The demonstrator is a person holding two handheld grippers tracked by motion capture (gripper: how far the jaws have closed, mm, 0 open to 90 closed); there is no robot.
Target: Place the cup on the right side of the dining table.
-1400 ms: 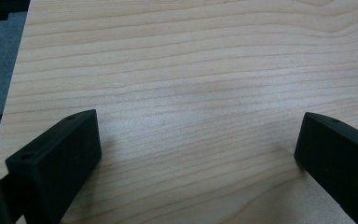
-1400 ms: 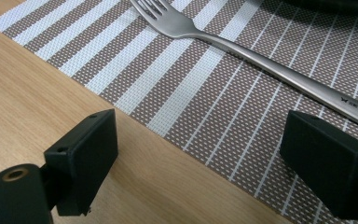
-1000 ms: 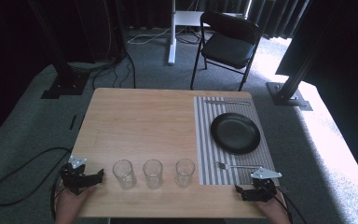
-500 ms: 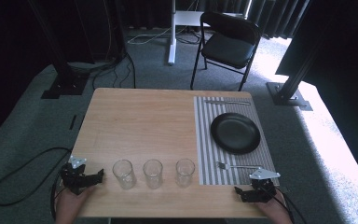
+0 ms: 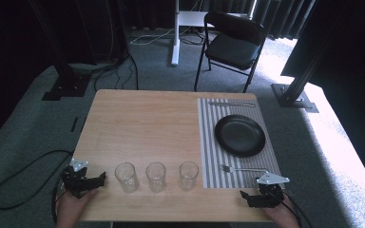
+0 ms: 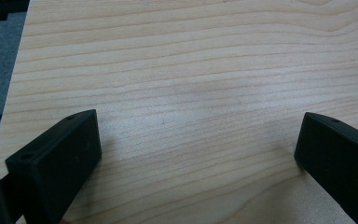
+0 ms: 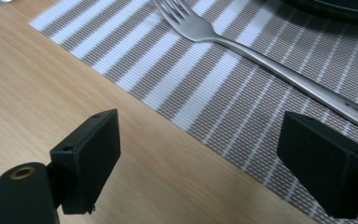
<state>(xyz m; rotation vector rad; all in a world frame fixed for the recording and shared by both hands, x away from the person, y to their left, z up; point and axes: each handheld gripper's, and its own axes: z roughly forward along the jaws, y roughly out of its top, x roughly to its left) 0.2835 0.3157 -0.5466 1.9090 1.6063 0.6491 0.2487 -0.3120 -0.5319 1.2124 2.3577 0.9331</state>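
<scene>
Right gripper (image 5: 254, 198) of mine sits at the near edge of the table (image 5: 142, 123), just short of the striped mat (image 5: 209, 156), and its jaws have just been closing a little; they are still well apart with nothing between them, only wood and the mat's corner below. That small narrowing reads to me as sizing the grip for the fork (image 7: 242, 46), which lies on the mat's near strip, just beyond my jaws, tines pointing away from the black plate (image 5: 240, 135) farther up the mat. Neither hand has shifted otherwise. My left gripper (image 5: 88, 180) rests off the mat's far side, past the three glasses (image 5: 156, 176), jaws spread over bare wood. I judge the fork pickup is about to begin, nothing gripped yet.
</scene>
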